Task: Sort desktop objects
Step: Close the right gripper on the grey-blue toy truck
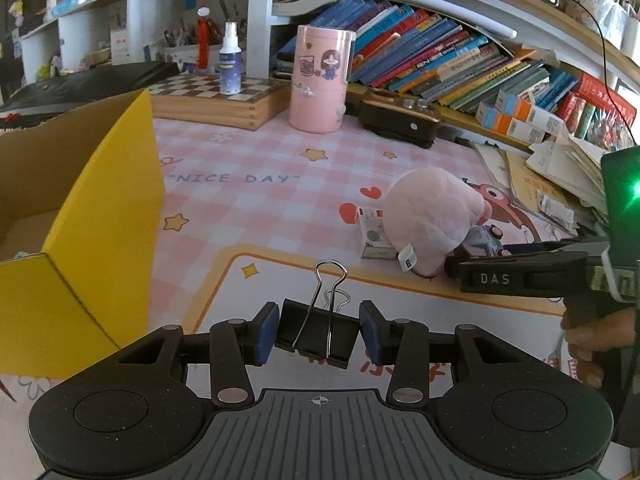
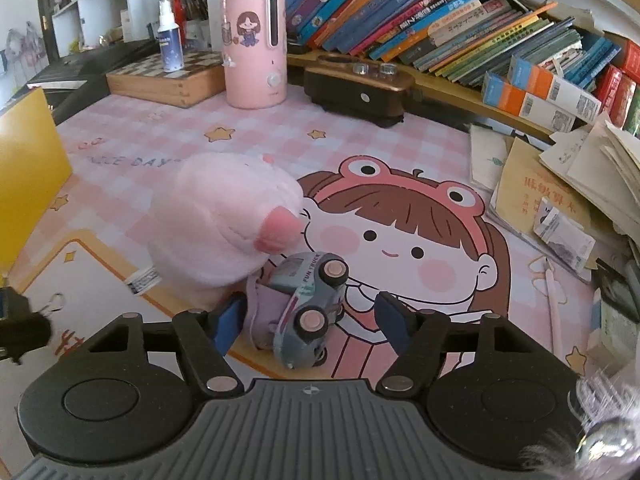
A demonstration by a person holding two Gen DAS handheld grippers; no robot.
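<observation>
My left gripper (image 1: 319, 330) is shut on a black binder clip (image 1: 316, 334), its blue pads pressing both sides, with the wire handles sticking up. An open yellow cardboard box (image 1: 100, 240) stands just to its left. My right gripper (image 2: 310, 312) is open around a grey toy car (image 2: 308, 304) that lies on its side on the pink desk mat (image 2: 360, 152); a gap shows between the right pad and the car. A pink plush toy (image 2: 216, 224) leans against the car's far left side. In the left wrist view the right gripper (image 1: 452, 268) reaches in under the plush (image 1: 432, 220).
A small printed card (image 1: 374, 236) lies beside the plush. At the back stand a pink canister (image 1: 320, 80), a chessboard box (image 1: 216, 96) with a spray bottle (image 1: 231, 60), a dark brown case (image 1: 400, 120) and rows of books (image 2: 440, 20). Loose papers (image 2: 560, 184) pile up at right.
</observation>
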